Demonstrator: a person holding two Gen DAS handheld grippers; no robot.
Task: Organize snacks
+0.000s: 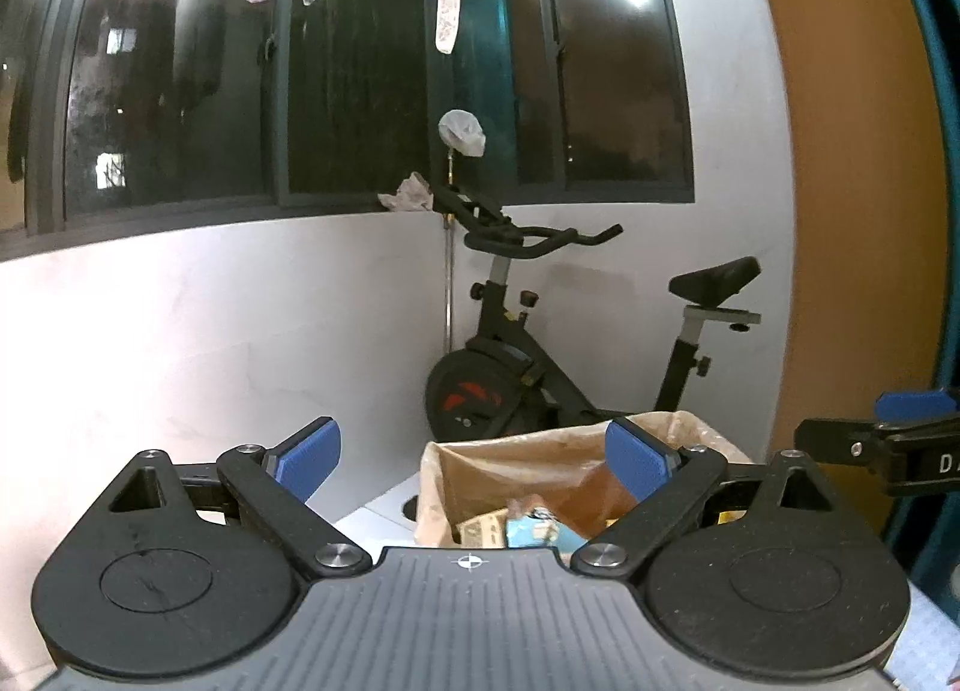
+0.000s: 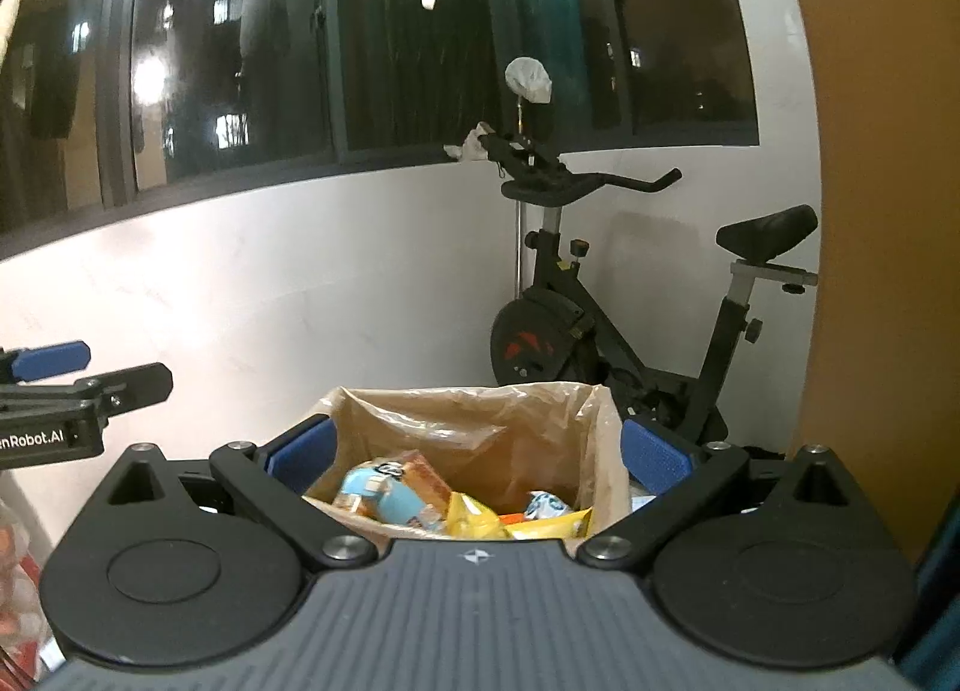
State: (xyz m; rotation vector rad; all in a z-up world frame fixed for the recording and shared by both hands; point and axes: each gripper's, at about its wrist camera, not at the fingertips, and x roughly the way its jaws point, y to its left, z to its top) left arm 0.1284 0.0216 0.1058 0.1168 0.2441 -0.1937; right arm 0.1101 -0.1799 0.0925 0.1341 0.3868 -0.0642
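While both grippers wait with nothing in them, the snacks point(image 2: 444, 502) sit in the lined bin point(image 2: 474, 421).

Since the packets are small bags, like the yellow one point(image 2: 474, 514) and the blue one point(image 2: 384, 496), I think they are light, soft and crinkly, and a bit slippery, so a pinch on a flat edge or corner looks best, not a hard squeeze on the puffy middle. The thin plastic liner point(image 1: 510, 460) looks floppy and could snag. The right gripper point(image 2: 477, 454) is held level just above the bin, jaws wide apart, pointing at the wall and the exercise bike point(image 2: 630, 325). The left gripper point(image 1: 474, 454) sits beside it, a little left of the bin, jaws wide apart too.
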